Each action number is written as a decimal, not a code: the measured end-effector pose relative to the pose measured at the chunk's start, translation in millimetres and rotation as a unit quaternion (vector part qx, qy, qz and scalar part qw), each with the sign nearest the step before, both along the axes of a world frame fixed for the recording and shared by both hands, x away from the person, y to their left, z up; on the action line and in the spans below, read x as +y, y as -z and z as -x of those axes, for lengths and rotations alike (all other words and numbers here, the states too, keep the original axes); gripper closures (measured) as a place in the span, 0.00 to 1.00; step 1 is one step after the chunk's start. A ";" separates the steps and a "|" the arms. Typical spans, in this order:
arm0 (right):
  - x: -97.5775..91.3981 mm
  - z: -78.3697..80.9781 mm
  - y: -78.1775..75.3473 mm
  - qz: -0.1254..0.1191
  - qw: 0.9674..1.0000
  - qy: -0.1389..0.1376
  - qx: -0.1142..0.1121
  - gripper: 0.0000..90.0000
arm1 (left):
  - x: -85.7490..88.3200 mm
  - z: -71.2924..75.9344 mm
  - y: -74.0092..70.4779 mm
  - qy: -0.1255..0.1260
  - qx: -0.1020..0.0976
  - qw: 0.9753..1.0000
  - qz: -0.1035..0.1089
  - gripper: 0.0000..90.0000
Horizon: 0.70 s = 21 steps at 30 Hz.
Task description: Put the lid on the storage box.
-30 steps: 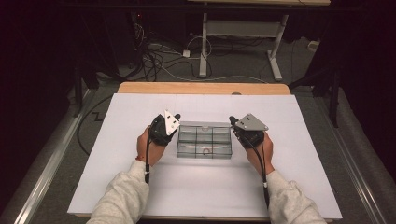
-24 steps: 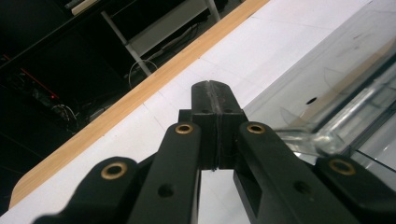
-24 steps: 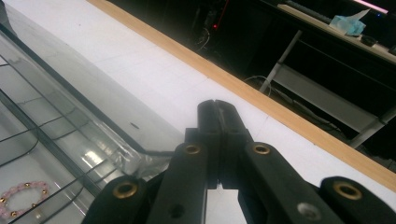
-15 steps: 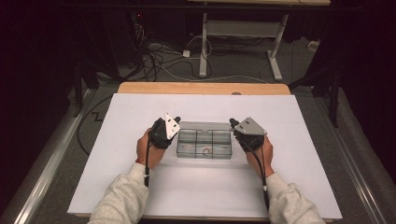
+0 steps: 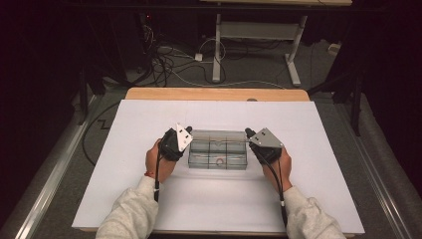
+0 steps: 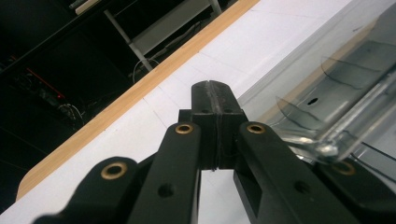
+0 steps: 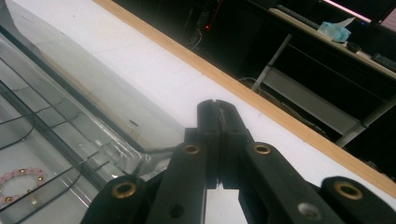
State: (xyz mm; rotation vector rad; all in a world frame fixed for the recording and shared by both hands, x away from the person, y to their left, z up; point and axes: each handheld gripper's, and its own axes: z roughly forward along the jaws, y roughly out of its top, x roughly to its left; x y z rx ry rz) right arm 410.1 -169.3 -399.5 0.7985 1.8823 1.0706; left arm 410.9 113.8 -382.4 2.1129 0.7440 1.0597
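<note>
Between grippers, clear box lengthwise left-right

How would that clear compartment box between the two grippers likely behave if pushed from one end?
The clear compartment box looks like thin, rigid plastic, so probably light and stiff. On the smooth white table it would likely slide, not tip, being low and wide. The pink bracelet inside may shift.

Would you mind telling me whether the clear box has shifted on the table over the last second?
No. The clear box sits at the same spot on the white table, equally far from its wooden far edge as before.
</note>
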 end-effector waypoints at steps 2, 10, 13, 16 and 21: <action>0.6 0.8 0.6 0.003 1.000 0.003 -0.001 1.00 | -0.4 0.6 0.3 -0.001 -0.006 1.000 -0.007 0.97; 1.7 3.2 2.4 0.006 1.000 0.013 -0.005 0.99 | -1.9 4.9 1.9 -0.005 -0.016 1.000 -0.016 0.97; 1.8 4.5 4.0 0.006 1.000 0.016 -0.007 0.99 | -2.9 6.7 3.0 -0.007 -0.016 1.000 -0.020 0.97; 1.9 5.3 5.0 0.007 1.000 0.017 -0.008 0.99 | -2.7 8.1 4.6 -0.007 -0.019 0.999 -0.024 0.97; 2.1 7.9 8.0 0.009 1.000 0.022 -0.010 0.99 | -3.4 10.9 6.7 -0.006 -0.027 0.999 -0.035 0.97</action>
